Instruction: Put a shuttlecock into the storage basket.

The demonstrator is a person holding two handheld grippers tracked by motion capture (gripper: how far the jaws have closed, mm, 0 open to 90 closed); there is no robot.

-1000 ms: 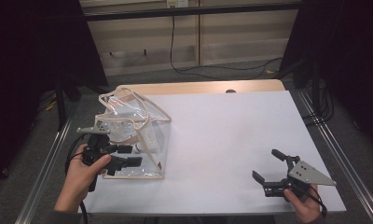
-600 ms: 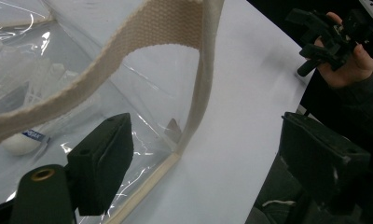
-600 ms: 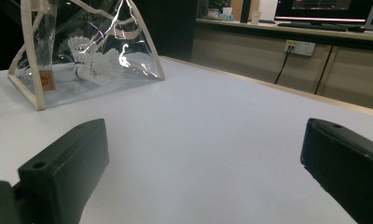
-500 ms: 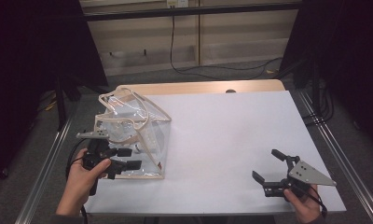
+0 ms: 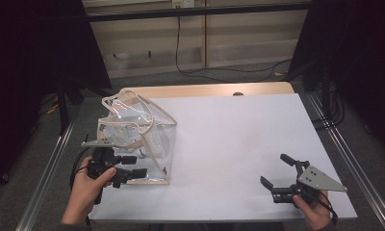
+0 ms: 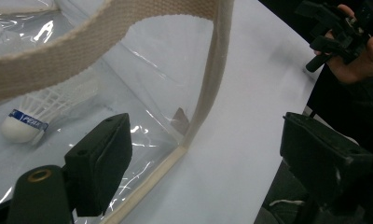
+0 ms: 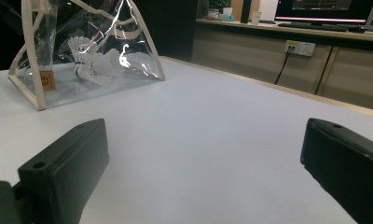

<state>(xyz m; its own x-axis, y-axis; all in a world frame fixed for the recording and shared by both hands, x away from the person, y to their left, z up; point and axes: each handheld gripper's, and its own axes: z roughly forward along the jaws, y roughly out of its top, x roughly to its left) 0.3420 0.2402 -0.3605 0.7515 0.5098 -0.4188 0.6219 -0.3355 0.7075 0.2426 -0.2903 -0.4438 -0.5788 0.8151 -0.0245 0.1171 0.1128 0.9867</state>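
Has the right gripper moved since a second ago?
No. The right gripper sits at the same spot near the table's near right corner.

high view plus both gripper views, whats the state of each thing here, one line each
clear bag: standing on the table, top open, straps loose
shuttlecock: lying on its side inside the clear bag
left gripper: jaws open at the bag's near corner, one jaw inside the bag, gripping nothing
right gripper: jaws open, empty, apart from the bag
table: white top, bare between bag and right gripper
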